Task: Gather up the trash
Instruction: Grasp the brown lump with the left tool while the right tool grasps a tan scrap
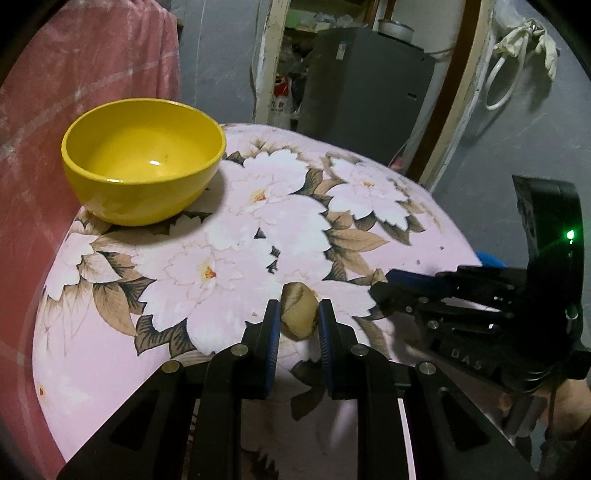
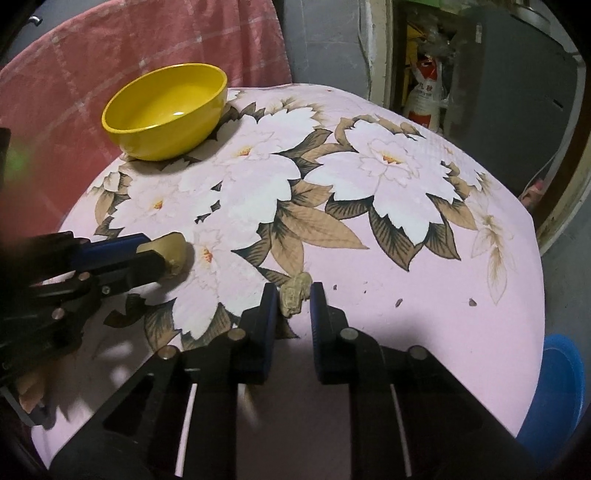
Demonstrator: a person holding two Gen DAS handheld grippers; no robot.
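Tan peel scraps: left hand-held gripper point(image 1: 295, 314) is clamping the larger scrap point(image 1: 298, 312); right hand-held gripper point(image 2: 293, 297) is pinching the smaller scrap point(image 2: 294, 291), near worktop point(image 2: 424, 295) edge. Advice: lifting straight, carrying to far-left yellow bowl point(image 2: 166, 110).

A red-and-white printed sack point(image 2: 424, 99) stands in the doorway beside a grey cabinet point(image 1: 369, 85). A metal pot point(image 1: 396, 29) sits on top of that cabinet. Pale gloves point(image 1: 528, 40) and a white looped cord point(image 1: 502, 85) hang on the grey wall. A blue tub point(image 2: 557, 387) sits low beside the table point(image 2: 424, 280).
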